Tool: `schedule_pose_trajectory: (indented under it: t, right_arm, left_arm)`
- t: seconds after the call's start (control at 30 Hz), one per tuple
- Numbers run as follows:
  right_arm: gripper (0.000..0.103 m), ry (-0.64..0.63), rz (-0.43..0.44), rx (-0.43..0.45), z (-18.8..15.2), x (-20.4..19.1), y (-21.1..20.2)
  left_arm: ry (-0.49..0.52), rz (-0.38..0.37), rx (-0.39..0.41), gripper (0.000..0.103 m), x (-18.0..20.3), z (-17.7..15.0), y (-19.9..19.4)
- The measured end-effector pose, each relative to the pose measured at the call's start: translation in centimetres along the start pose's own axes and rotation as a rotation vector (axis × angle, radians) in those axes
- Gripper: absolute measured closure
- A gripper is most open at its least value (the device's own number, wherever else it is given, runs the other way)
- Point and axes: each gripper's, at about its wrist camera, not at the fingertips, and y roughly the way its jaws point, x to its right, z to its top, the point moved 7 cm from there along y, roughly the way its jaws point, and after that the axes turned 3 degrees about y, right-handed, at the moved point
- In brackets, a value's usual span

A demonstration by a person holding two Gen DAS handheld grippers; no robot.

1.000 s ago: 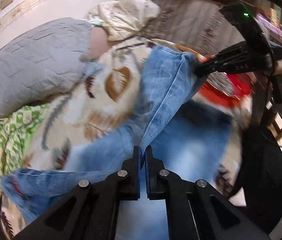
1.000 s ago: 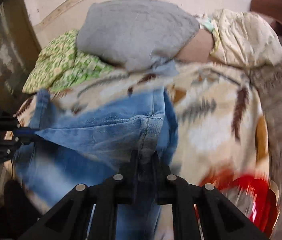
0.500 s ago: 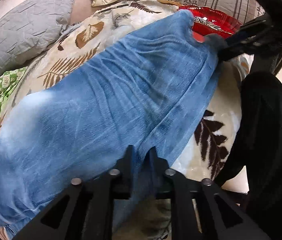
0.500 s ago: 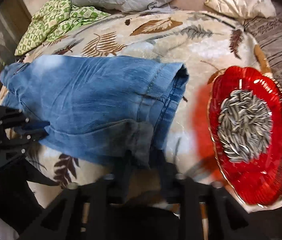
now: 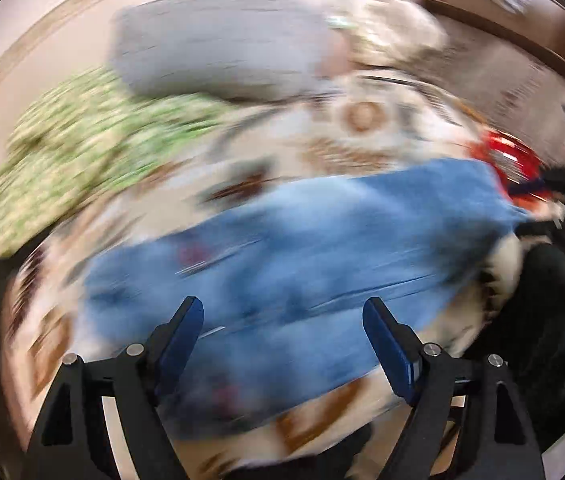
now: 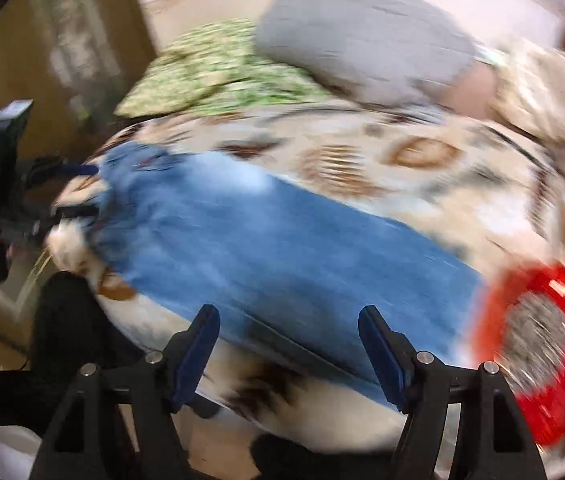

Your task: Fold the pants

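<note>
Blue denim pants [image 5: 314, 248] lie folded lengthwise as a long strip across a leaf-patterned blanket [image 5: 354, 140]; they also show in the right wrist view [image 6: 282, 248]. My left gripper [image 5: 284, 320] is open and empty, just above the pants' near edge. My right gripper [image 6: 288, 328] is open and empty over the pants' near edge. The left gripper [image 6: 78, 190] appears at the waist end in the right wrist view. Both views are motion-blurred.
A red dish of seeds [image 6: 538, 344] sits on the blanket by the pants' leg end. A grey pillow [image 6: 362, 40], a green patterned cloth [image 6: 210, 68] and a cream pillow [image 6: 542, 84] lie at the back. A wall stands behind.
Both grippers have let go of the denim and opened. The pants now lie flat on the blanket, and both grippers have pulled back and tilted up.
</note>
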Motion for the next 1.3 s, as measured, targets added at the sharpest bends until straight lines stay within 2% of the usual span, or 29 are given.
schedule_pose_trajectory:
  t: [0.1, 0.2, 0.27, 0.4, 0.5, 0.6, 0.67, 0.7, 0.73, 0.83, 0.93, 1.0, 1.03, 1.1, 1.17, 1.23, 1.27, 1.3]
  right_arm:
    - [0.028, -0.091, 0.067, -0.007, 1.6, -5.1, 3.3]
    - [0.028, -0.179, 0.116, -0.005, 3.1, -10.1, 6.9]
    - [0.028, -0.239, 0.112, -0.007, 3.5, -12.7, 9.3]
    - [0.028, -0.312, 0.078, -0.02, 4.6, -16.6, 13.9]
    - [0.028, -0.313, 0.064, -0.01, 5.7, -18.0, 16.4]
    - [0.029, -0.307, 0.036, -0.021, 6.3, -18.9, 19.1]
    - [0.061, -0.306, 0.014, -0.026, 6.5, -19.0, 20.3]
    - [0.083, -0.295, 0.017, -0.044, 6.5, -18.9, 20.8]
    - [0.085, -0.278, 0.037, -0.054, 6.6, -18.9, 20.9]
    - [0.089, -0.3, 0.063, -0.033, 7.0, -19.4, 18.8]
    - [0.09, -0.317, 0.132, 0.007, 6.7, -20.0, 14.7]
    - [0.09, -0.339, 0.192, 0.021, 5.9, -20.5, 12.0]
    - [0.089, -0.339, 0.207, 0.018, 5.5, -20.8, 11.6]
    - [0.089, -0.344, 0.235, -0.017, 4.0, -21.7, 12.0]
    - [0.085, -0.36, 0.214, -0.055, 2.5, -22.3, 13.9]
    - [0.071, -0.341, 0.174, -0.158, 0.6, -22.3, 17.2]
    - [0.071, -0.336, 0.14, -0.179, 0.0, -22.1, 18.4]
    - [0.07, -0.343, 0.128, -0.156, -0.2, -22.2, 18.8]
  left_arm:
    - [-0.119, 0.075, -0.018, 0.017, -6.7, -2.2, -0.6]
    - [-0.202, 0.11, -0.047, 0.017, -11.0, -4.2, 0.6]
    - [-0.248, 0.114, -0.062, 0.017, -12.8, -4.8, 2.3]
    - [-0.331, 0.053, -0.07, 0.017, -14.2, -4.4, 6.5]
    - [-0.35, 0.005, -0.063, 0.017, -14.0, -3.8, 8.5]
    - [-0.354, -0.012, -0.073, 0.018, -14.0, -3.7, 9.8]
    - [-0.345, -0.054, -0.08, 0.072, -13.6, -3.8, 9.9]
    - [-0.338, -0.064, -0.092, 0.077, -13.3, -3.9, 9.8]
    - [-0.317, -0.05, -0.089, 0.077, -13.1, -3.8, 9.4]
    - [-0.269, -0.075, -0.034, 0.077, -12.1, -3.3, 6.3]
    - [-0.294, -0.141, 0.053, 0.077, -11.9, -3.6, 1.6]
    - [-0.306, -0.173, 0.057, 0.077, -11.7, -4.8, 0.0]
    - [-0.308, -0.172, 0.041, 0.076, -11.5, -5.6, -0.1]
    - [-0.289, -0.122, -0.038, 0.076, -10.9, -7.8, 1.4]
    - [-0.27, -0.059, -0.117, 0.074, -10.4, -9.8, 3.8]
    - [-0.26, 0.005, -0.182, 0.058, -10.0, -11.6, 6.3]
    - [-0.266, 0.034, -0.194, 0.054, -9.9, -12.4, 7.7]
    - [-0.262, 0.055, -0.169, 0.046, -9.7, -12.6, 8.0]
